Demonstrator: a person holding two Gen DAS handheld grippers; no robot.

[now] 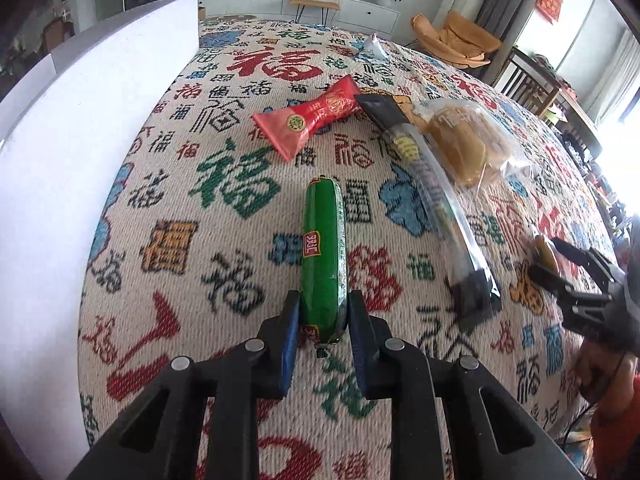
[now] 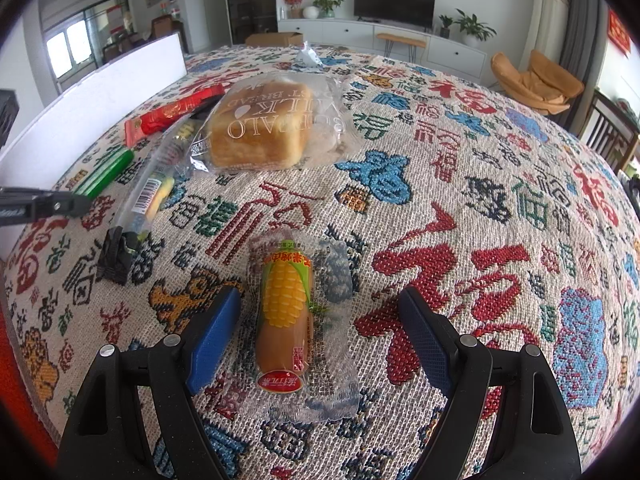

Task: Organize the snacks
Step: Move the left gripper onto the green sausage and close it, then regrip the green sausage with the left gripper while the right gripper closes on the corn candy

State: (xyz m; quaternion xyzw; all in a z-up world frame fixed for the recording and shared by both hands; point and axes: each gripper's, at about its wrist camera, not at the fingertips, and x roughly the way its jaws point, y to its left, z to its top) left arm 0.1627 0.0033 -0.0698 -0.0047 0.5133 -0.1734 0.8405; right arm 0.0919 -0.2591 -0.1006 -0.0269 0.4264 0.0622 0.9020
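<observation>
In the left wrist view, a white box wall (image 1: 80, 152) is filling the left side of the frame, standing on a woven cloth (image 1: 224, 240) patterned all over with red, green, blue and black 福 characters. At lower centre the left gripper (image 1: 324, 312) is clamping its blue-padded jaws on the near end of a green sausage stick (image 1: 322, 256); a small red label on the stick carries writing too blurred to read. Above it, at upper centre, a red wrapped snack (image 1: 308, 116) with round gold-green seals is lying diagonally. To its right, a long clear packet with black ends (image 1: 432, 200) is stretching from centre toward lower right, and a bagged bread loaf (image 1: 464, 144) is sitting beside it. A small silvery packet (image 1: 370, 48) is lying at the top. At the right edge the right gripper (image 1: 560, 264) is showing.

In the right wrist view, the long clear packet's barcode is showing at the left. At upper centre, the bread bag (image 2: 256, 132) is reading "MILK BREAD", upside down. At lower centre, the right gripper (image 2: 320, 324) is holding its jaws wide apart around a corn sausage (image 2: 286, 308) in clear wrap, resting on the cloth between the pads without touching them; it bears a corn-cob picture and a red label with Chinese characters.
</observation>
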